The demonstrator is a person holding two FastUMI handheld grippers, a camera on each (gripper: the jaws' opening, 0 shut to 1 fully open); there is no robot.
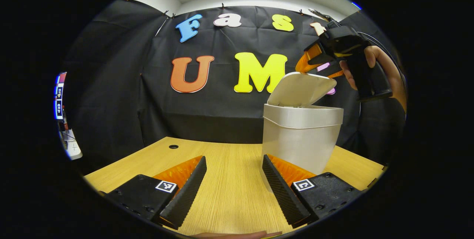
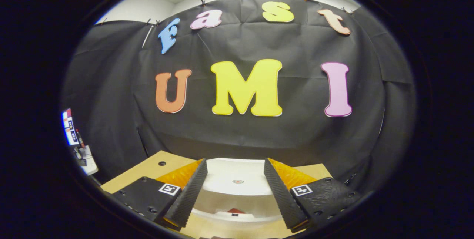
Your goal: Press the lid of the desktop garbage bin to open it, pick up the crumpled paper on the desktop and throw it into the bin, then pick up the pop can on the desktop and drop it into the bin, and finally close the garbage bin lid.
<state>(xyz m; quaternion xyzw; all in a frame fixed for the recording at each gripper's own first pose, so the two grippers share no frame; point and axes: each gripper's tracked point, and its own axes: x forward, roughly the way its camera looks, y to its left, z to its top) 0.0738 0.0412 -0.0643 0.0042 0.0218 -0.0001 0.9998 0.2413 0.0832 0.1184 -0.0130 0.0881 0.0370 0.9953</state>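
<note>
Left gripper view: left gripper, fingers apart and empty, low over the wooden table; white bin right of centre with its lid tilted up; right gripper, held by a hand, at upper right just above the lid. Right gripper view: right gripper, fingers apart and empty, directly over the open bin at bottom centre, something red inside.

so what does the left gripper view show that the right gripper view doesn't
Left gripper view alone: the bin from the side, lid tilted up, with the right gripper and the hand holding it above the lid. Right gripper view alone: a look down into the bin's mouth, something red inside. Both: the wooden table, the bin, open empty jaws.
</note>
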